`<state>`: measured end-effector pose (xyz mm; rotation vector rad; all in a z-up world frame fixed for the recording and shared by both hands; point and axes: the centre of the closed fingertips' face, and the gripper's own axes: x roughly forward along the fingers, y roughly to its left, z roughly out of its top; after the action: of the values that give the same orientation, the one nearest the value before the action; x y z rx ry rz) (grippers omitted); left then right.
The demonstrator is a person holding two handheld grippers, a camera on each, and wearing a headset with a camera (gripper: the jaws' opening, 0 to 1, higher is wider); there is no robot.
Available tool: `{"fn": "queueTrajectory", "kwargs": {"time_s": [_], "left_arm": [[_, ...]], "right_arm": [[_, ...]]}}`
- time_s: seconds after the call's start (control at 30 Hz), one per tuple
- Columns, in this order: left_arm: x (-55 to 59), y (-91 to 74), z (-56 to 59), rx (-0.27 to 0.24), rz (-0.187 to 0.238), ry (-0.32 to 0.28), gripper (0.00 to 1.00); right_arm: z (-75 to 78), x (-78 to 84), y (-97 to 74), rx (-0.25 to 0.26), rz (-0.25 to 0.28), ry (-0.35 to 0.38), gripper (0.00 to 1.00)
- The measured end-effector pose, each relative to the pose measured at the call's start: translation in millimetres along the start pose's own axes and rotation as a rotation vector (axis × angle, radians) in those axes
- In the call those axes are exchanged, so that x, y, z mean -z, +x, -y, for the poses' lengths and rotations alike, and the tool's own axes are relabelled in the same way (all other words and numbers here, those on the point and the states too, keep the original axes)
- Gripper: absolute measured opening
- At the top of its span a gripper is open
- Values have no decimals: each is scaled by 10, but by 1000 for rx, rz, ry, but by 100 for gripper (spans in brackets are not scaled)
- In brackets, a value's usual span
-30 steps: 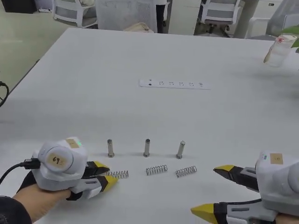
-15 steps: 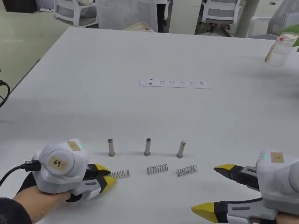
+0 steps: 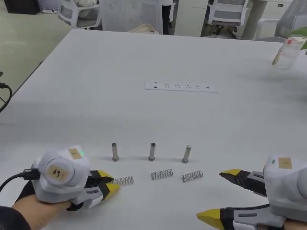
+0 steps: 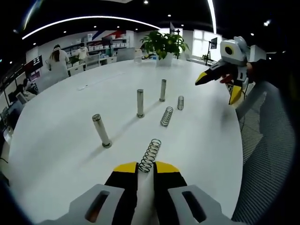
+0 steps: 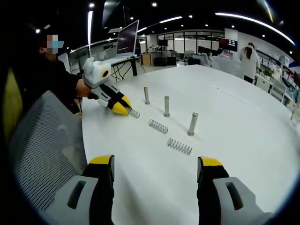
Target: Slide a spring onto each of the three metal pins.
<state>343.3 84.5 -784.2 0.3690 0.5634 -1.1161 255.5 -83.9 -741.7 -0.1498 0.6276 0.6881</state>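
Smooth white tabletop [image 3: 144,57]; left tongs [image 4: 145,167] pinch coiled spring [image 4: 151,152].

A second ago the left tongs [image 3: 109,183] stood parted, one tip on either side of the spring [image 3: 124,180] nearest the tabletop's [image 3: 144,52] left edge. Now the two yellow tips nearly meet, pinching that spring's near end between them. The tongs also sit slightly closer to the near edge.

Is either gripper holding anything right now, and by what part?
The left gripper appears to pinch the leftmost spring by its near end; the right gripper is open, holding nothing.
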Motion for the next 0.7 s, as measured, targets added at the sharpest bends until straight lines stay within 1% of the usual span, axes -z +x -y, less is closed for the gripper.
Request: {"fn": "queueTrajectory", "kwargs": {"time_s": [0.13, 0.17, 0.23, 0.3, 0.37, 0.5, 0.7], "left_arm": [[-7, -5, 57, 19, 2, -1, 5], [-18, -11, 91, 31, 6, 0, 5], [-33, -14, 124, 38, 8, 5, 5], [-72, -20, 183, 57, 19, 11, 5], [-97, -23, 220, 66, 23, 19, 5], [-193, -37, 336, 94, 39, 35, 4], [-301, -66, 461, 124, 64, 56, 4]], "right_arm": [[-1, -10, -2, -2, 5, -4, 70], [-5, -15, -5, -2, 5, -8, 70], [-36, -65, -11, -9, 15, -16, 69], [-52, -92, -5, -13, 20, -28, 68], [-70, -121, 2, -19, 25, -36, 67], [-89, -141, 12, -29, 26, -47, 67], [-141, -204, 26, -49, 35, -56, 65]]}}
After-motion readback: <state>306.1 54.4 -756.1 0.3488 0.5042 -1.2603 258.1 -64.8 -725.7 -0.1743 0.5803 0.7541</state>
